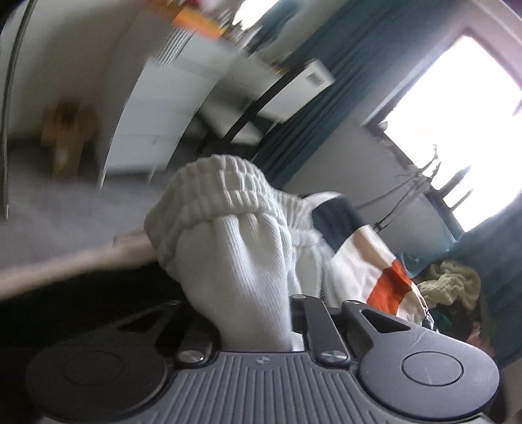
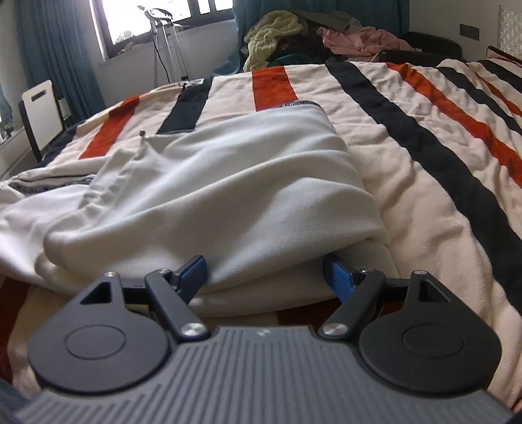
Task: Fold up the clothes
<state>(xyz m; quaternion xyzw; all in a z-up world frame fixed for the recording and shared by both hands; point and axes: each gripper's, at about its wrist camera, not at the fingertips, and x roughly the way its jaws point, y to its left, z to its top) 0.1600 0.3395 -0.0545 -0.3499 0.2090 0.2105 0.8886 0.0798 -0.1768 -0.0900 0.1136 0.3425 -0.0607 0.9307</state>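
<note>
Judging by the soft ribbed knit and loose drape, the white garment [image 2: 228, 182] is expected to handle as light, limp and not fragile, sagging wherever it is unsupported. It lies on the striped bed cover [image 2: 424, 137], directly ahead of the right claw [image 2: 266, 277], whose blue-tipped jaws stand spread on either side of a thick folded edge without pinching it. The left claw [image 1: 261, 336] is clamped on a bunch of the same white fabric, with the elastic gathered waistband [image 1: 215, 192] standing up just beyond it; the fingertips are hidden by cloth, so the exact hold is only probable. A firm hold is best taken at the waistband or a doubled edge, since single layers are likely to slip and stretch. Open bed is seen ahead and to the right of the right claw, while a heap of clothes [image 2: 284, 29] sits far ahead. To the left, the bed edge lies close.
</note>
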